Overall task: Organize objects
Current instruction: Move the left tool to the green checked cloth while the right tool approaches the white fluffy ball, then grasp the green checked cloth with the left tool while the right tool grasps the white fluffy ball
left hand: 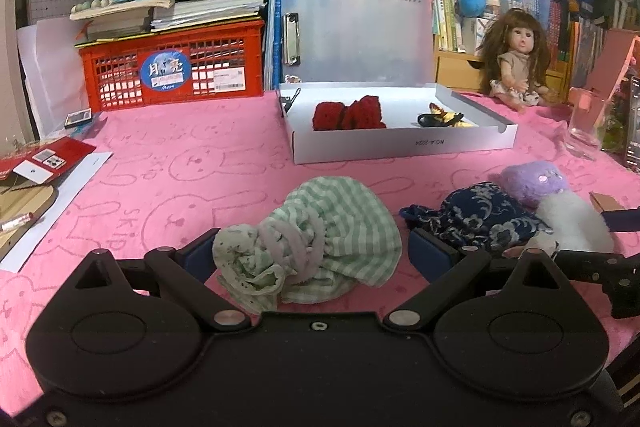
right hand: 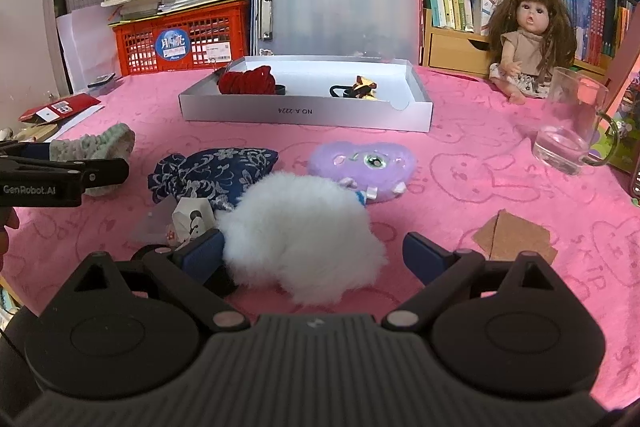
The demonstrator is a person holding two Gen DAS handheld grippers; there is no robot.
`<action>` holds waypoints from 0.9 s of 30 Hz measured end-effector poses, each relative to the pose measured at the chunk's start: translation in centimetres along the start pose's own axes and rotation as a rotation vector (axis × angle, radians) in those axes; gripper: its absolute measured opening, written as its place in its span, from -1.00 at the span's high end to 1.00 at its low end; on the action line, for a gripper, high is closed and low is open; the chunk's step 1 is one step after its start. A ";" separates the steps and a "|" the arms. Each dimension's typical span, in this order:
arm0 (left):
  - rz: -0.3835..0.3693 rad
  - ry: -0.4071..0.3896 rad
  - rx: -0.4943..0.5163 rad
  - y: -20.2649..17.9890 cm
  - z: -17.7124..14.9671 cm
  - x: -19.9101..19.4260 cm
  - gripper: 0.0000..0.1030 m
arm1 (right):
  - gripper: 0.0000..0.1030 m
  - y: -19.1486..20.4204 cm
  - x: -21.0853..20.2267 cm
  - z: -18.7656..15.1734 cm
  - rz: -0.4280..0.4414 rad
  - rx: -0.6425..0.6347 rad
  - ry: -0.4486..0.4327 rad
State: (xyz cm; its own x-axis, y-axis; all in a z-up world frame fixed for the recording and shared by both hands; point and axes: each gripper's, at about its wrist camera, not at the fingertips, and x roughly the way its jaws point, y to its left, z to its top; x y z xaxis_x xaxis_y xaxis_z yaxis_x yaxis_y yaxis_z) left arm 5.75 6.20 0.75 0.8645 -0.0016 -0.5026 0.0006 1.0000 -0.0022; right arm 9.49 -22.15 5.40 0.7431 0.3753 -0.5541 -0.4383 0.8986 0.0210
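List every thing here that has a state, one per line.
Left hand-held gripper: open, straddling the green checked scrunchie.
Right hand-held gripper: open around the white fluffy scrunchie.
White box: open, lidless, holding a red scrunchie.
Glass mug: upright, empty.
Doll: sitting upright.

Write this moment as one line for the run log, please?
left gripper: open around green checked cloth | right gripper: open around white fluffy item | white box: holds red scrunchie
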 end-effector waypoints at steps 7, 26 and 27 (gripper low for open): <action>0.012 0.006 -0.012 0.2 -0.1 0.3 -0.89 | -0.93 0.4 0.2 -0.2 0.003 -0.011 0.007; 0.041 0.017 -0.048 0.7 -0.3 0.7 -0.61 | -0.92 0.0 -0.2 0.0 0.007 0.017 -0.028; 0.042 0.016 -0.051 0.8 -0.2 0.7 -0.57 | -0.91 -0.1 -0.2 0.1 0.008 0.021 -0.029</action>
State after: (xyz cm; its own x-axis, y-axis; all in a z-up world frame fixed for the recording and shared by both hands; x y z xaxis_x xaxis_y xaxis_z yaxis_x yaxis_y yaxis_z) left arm 6.25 6.97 0.17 0.8549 0.0399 -0.5172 -0.0613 0.9978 -0.0243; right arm 9.38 -22.26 5.57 0.7539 0.3884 -0.5299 -0.4334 0.9002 0.0432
